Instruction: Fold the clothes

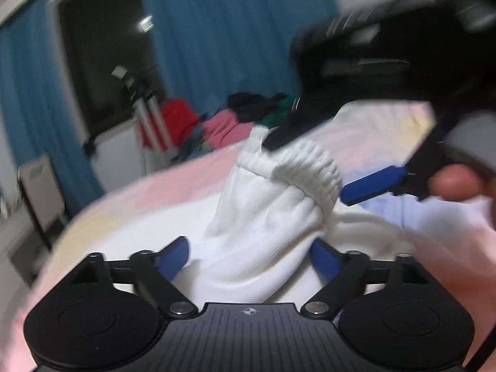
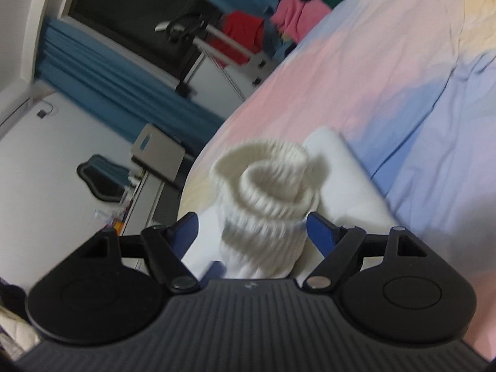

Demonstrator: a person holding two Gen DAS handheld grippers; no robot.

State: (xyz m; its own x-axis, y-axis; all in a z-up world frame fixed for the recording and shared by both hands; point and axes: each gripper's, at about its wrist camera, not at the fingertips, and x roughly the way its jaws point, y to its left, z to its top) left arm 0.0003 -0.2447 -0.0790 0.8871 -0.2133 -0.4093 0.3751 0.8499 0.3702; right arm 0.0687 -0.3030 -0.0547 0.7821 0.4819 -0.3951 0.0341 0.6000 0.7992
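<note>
A white ribbed sock [image 1: 272,217] stands bunched up on the pastel bed sheet [image 1: 130,198]. My left gripper [image 1: 251,257] is open, its blue fingers [image 1: 175,257] wide on either side of the sock's lower part. My right gripper [image 1: 307,170] comes in from the upper right, held by a hand [image 1: 455,183], with its fingers spread across the cuff. In the right wrist view the rolled cuff [image 2: 269,186] sits between the open right gripper [image 2: 252,232]. It touches the right finger and stands clear of the left one. A second white piece [image 2: 347,173] lies flat beneath the sock.
A pile of pink, red, black and green clothes [image 1: 229,124] lies at the far end of the bed. Beyond it stand a tripod [image 1: 148,114], blue curtains [image 1: 217,31] and a dark window. The sheet [image 2: 403,99] runs on to the right of the sock.
</note>
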